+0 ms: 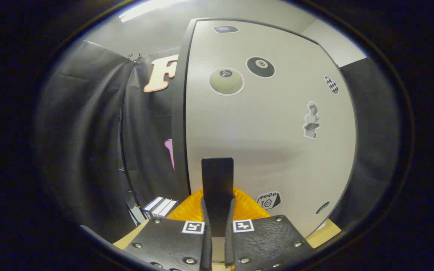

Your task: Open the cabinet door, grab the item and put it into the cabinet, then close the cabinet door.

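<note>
The pale cabinet door, dotted with stickers and framed by a dark edge, stands closed right ahead of me. A flat black slab rises upright from between the fingers of my gripper, and both fingers press on its lower part. Whether the slab is fixed to the door or loose is unclear. An orange ribbed item sits on the wooden table just beyond the fingers, at the foot of the door, partly hidden by the slab.
A few books lie at the left of the orange item, by the cabinet's dark side. Black cloth walls close in on the left and right. The cabinet stands very near.
</note>
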Motion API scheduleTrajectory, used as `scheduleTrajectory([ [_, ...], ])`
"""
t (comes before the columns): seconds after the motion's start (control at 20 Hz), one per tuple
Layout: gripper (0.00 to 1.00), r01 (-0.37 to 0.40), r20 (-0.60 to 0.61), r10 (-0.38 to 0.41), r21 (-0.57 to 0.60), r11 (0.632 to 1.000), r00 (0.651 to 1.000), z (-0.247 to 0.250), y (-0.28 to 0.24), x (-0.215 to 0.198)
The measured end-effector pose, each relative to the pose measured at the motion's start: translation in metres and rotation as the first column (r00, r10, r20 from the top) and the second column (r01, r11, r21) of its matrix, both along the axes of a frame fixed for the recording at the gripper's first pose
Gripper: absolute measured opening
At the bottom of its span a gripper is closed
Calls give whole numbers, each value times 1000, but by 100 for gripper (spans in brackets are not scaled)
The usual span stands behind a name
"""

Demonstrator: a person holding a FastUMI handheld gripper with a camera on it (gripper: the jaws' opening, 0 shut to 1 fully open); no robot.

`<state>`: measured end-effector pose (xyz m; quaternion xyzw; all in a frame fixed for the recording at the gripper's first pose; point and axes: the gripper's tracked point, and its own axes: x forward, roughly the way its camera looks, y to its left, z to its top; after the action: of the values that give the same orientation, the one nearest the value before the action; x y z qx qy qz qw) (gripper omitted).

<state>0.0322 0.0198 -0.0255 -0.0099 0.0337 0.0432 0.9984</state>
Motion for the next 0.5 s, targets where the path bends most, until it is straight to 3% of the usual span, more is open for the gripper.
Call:
scheduleTrajectory([
  [0.5, 13, -37, -23, 36, -32, 999, 999, 3, -10, -31],
])
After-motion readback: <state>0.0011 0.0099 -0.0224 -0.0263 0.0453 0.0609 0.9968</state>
